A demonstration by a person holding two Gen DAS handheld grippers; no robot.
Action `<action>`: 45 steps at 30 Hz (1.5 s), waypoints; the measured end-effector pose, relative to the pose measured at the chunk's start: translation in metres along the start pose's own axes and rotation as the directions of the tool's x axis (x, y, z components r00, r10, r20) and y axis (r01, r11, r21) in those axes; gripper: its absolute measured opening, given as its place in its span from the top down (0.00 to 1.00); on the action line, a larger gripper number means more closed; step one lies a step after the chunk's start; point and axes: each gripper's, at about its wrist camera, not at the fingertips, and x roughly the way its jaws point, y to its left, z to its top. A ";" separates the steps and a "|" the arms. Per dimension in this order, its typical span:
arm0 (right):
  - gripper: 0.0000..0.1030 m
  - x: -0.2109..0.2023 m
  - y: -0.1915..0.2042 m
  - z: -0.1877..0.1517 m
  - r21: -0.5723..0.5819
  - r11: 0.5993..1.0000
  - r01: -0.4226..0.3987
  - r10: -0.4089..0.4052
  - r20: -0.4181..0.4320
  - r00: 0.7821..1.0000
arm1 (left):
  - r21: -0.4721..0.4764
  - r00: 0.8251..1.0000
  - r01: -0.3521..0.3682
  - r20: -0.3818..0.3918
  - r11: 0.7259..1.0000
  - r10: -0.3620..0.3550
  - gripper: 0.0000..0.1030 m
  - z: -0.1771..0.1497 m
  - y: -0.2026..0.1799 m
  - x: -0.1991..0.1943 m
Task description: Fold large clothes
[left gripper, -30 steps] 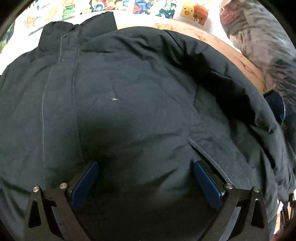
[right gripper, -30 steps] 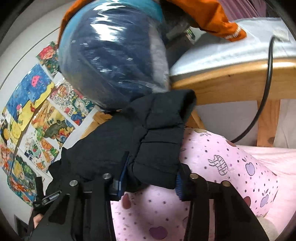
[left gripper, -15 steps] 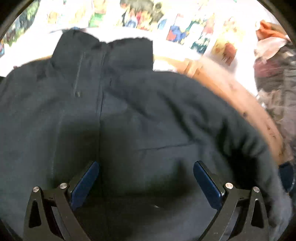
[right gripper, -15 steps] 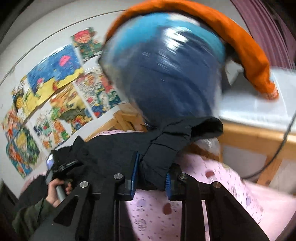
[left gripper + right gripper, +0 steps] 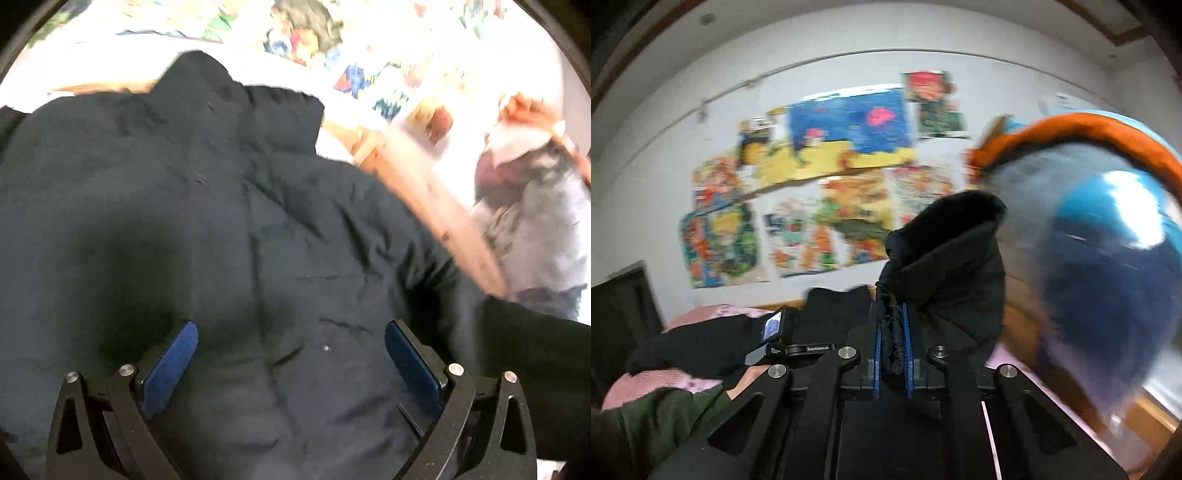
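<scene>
Left wrist view: my left gripper (image 5: pixel 291 354) hangs over the dark padded jacket (image 5: pixel 207 229), its blue-padded fingers (image 5: pixel 170 363) spread wide with nothing between them. The jacket lies spread across nearly the whole view, its collar (image 5: pixel 207 79) toward the far edge of the bed, where a wooden bed rail (image 5: pixel 439 206) runs diagonally along the right side. Whether the fingertips touch the fabric I cannot tell. Past the rail, a grey heap of clothing (image 5: pixel 532 221) and the pictures on the wall (image 5: pixel 354 62) are smeared by motion blur and overexposed.

Right wrist view: my right gripper (image 5: pixel 893 354) points upward toward the wall, its blue pads (image 5: pixel 908 354) pressed together on a bunched fold of the jacket (image 5: pixel 949 266), which rises above the fingers as a dark cuff-like opening. At lower left, a hand in a green sleeve (image 5: pixel 746 378) holds the other gripper's handle against dark fabric over a pink bedsheet (image 5: pixel 701 317). Coloured drawings (image 5: pixel 827 177) cover the wall, blurred. At right, a blue bundle in clear plastic (image 5: pixel 1108 280) under an orange garment (image 5: pixel 1082 129) is cut off by the frame and too blurred to identify.
</scene>
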 end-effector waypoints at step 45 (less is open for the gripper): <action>0.55 0.082 0.135 -0.193 0.116 0.937 -0.330 0.339 -0.541 0.770 | -0.047 0.976 0.148 -0.157 0.988 -0.154 0.90 -0.088 0.094 -0.066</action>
